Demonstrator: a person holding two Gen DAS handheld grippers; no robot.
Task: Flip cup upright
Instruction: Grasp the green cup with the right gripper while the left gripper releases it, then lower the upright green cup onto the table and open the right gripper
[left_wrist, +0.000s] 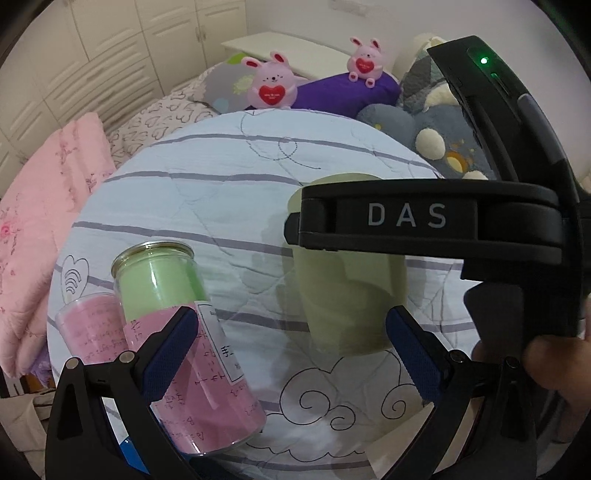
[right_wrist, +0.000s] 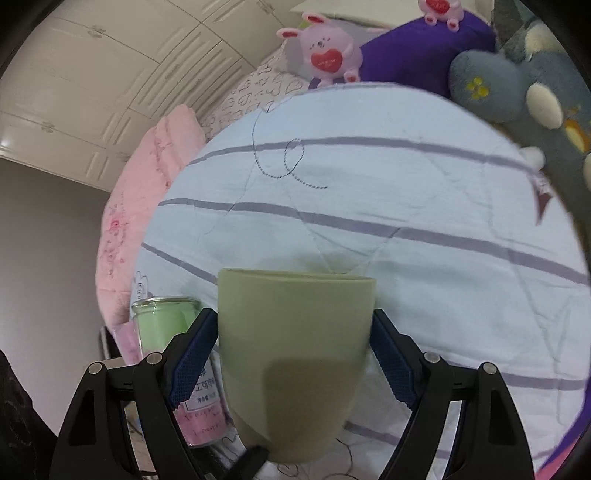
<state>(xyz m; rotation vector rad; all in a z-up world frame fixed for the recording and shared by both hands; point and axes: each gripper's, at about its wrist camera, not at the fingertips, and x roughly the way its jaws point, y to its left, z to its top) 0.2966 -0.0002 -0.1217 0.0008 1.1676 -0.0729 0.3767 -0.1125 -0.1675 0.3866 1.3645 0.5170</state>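
Note:
The olive-green cup (right_wrist: 295, 354) stands with its rim up between the blue pads of my right gripper (right_wrist: 295, 354), which is shut on its sides. In the left wrist view the same cup (left_wrist: 351, 295) shows in the middle, with the black right gripper body marked DAS (left_wrist: 406, 218) across its upper part. My left gripper (left_wrist: 291, 354) is open and empty, its fingers wide apart just in front of the cup. The cup sits low over the light blue striped quilt (left_wrist: 221, 192).
A clear jar with green and pink filling (left_wrist: 177, 332) leans at the left beside a second pink jar (left_wrist: 88, 325). A pink folded blanket (left_wrist: 44, 221) lies at the left. Plush rabbits (left_wrist: 271, 83), a purple pillow and grey plush toys (left_wrist: 436, 140) line the back.

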